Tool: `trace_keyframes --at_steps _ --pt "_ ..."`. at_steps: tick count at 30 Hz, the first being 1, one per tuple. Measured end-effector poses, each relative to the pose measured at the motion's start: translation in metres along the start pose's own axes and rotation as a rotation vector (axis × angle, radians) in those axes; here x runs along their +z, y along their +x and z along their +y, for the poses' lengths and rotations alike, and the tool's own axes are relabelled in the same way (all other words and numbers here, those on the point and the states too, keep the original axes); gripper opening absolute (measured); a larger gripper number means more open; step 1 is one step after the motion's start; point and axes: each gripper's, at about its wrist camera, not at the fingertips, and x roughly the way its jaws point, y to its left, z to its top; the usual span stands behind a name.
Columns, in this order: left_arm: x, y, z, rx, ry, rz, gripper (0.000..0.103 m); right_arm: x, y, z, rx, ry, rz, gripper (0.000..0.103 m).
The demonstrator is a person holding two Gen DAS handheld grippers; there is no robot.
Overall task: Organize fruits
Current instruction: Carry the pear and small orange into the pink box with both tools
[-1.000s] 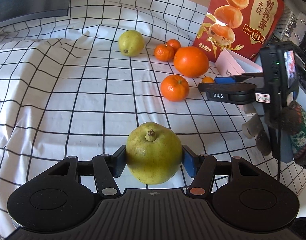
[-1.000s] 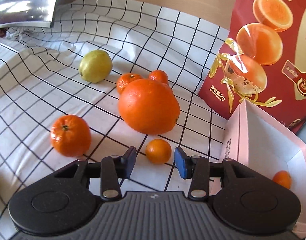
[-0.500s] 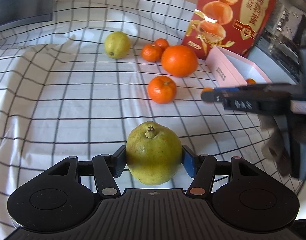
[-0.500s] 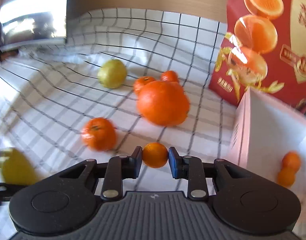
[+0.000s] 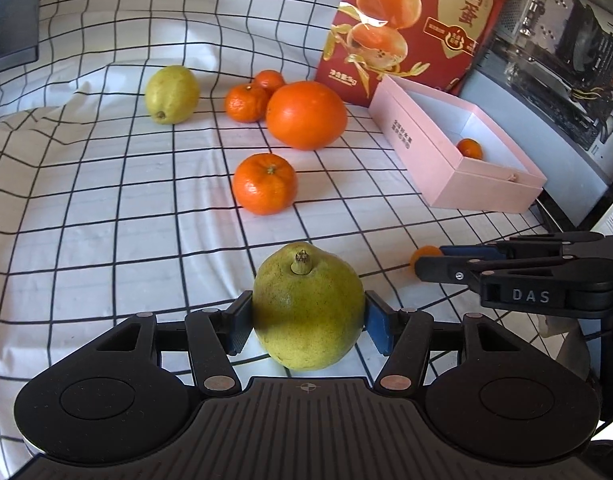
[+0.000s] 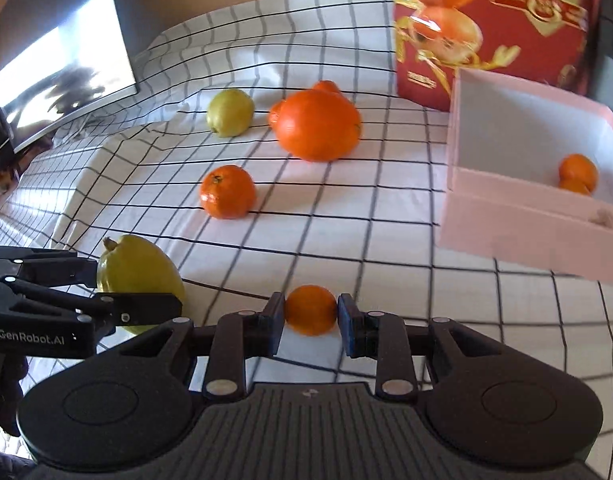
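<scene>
My left gripper is shut on a yellow-green pear and holds it above the checked cloth; the pear also shows in the right wrist view. My right gripper is shut on a small orange kumquat, lifted off the cloth; the kumquat also shows in the left wrist view. On the cloth lie a second pear, a big orange, a mandarin and two more mandarins behind. The pink box at the right holds small kumquats.
A tall red carton stands behind the pink box. A dark monitor stands at the far left of the cloth. Computer hardware sits at the far right.
My right gripper closed on the small kumquat and lifted it back toward me and to the right. My left gripper keeps holding the pear and has pulled back and turned slightly.
</scene>
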Motion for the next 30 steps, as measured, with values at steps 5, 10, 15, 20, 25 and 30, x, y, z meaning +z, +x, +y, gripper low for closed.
trace_keyframes --at_steps 5,10,15,20,25,30 --pt "0.001 0.002 0.000 -0.004 -0.008 0.002 0.063 -0.007 -0.010 -0.012 -0.040 0.029 -0.013 0.028" --pt "0.001 0.002 0.000 -0.005 -0.012 0.002 0.063 -0.016 -0.018 -0.022 -0.081 0.041 -0.008 0.028" --pt "0.001 0.002 -0.001 0.000 -0.010 0.002 0.063 -0.019 -0.021 -0.021 -0.116 0.006 -0.021 0.032" --pt "-0.003 0.000 -0.002 0.004 -0.014 0.004 0.063 -0.016 -0.019 -0.007 -0.118 -0.068 -0.043 0.042" --pt "-0.006 -0.003 -0.003 0.014 -0.016 0.002 0.063 -0.010 -0.007 0.008 -0.123 -0.143 -0.047 0.042" --pt "-0.009 -0.006 -0.002 0.022 -0.021 0.002 0.063 -0.008 0.004 0.016 -0.112 -0.179 -0.020 0.042"
